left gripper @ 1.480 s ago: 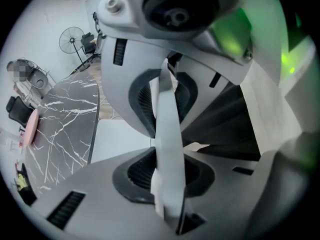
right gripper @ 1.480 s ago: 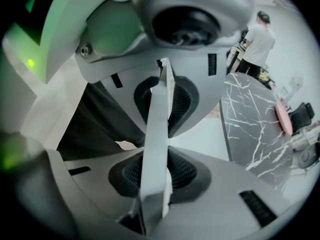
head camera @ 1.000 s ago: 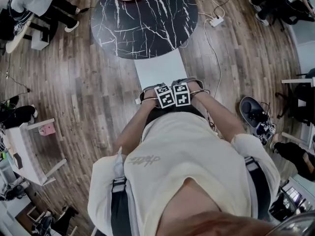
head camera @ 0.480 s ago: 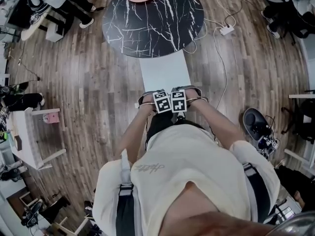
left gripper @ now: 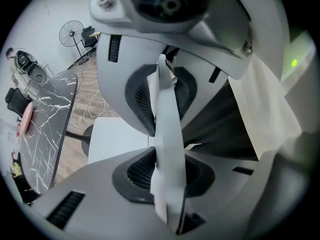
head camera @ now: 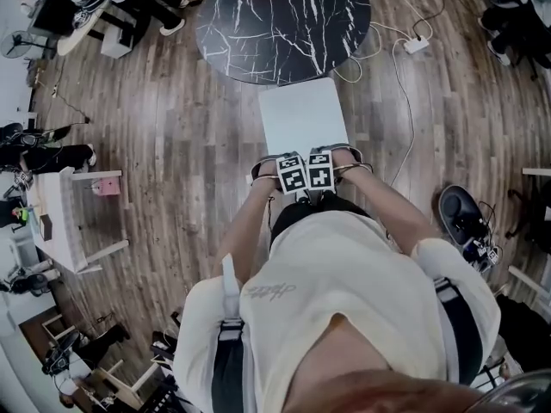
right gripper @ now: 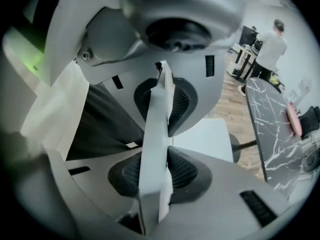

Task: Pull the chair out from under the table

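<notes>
As left gripper [left gripper: 167,134] and right gripper [right gripper: 156,134] clamp its backrest [left gripper: 167,189] to haul, the chair seat [head camera: 303,117] seems clear of the marble table [head camera: 284,24].

Plank floor [head camera: 164,127] strewn with cables, furniture round its edges
A white power strip [head camera: 417,45] lies on the floor with a white cable [head camera: 405,110] trailing from it. At the left, a pink box [head camera: 108,187] sits just beside a white worktop [head camera: 60,222]. A dark rounded device [head camera: 461,213] lies at the right, and a standing fan [left gripper: 71,34] stands far off.
</notes>
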### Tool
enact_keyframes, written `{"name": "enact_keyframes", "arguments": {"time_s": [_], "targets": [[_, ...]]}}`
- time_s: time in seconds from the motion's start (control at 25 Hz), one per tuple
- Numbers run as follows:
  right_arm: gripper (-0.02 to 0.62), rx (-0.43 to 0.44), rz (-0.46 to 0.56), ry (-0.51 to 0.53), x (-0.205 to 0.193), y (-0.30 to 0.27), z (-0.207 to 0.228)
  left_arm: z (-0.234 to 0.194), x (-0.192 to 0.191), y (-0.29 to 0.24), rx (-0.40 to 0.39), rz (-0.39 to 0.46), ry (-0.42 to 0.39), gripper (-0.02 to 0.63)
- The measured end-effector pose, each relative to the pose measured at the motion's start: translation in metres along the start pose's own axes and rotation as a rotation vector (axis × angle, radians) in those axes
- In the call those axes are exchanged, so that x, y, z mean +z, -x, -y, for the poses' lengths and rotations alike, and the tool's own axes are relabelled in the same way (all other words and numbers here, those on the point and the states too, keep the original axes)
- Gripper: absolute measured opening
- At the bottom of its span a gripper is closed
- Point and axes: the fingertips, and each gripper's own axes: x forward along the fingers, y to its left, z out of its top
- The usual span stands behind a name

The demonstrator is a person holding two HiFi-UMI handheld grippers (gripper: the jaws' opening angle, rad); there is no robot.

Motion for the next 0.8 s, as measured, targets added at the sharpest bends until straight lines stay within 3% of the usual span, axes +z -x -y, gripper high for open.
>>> {"name": "enact_keyframes", "arguments": {"time_s": [0.52, 0.8], "targets": [[0.089, -0.001, -0.004, -0.021, 0.003, -0.009, -0.049, 0.049, -0.006, -0.005, 0.002, 0.01, 0.0, 0.094], [0.092, 0.0, 0.022, -0.064, 0.005, -0.01, -0.08, 0.079, -0.007, -0.008, -0.023, -0.024, -0.047, 0.094]]}}
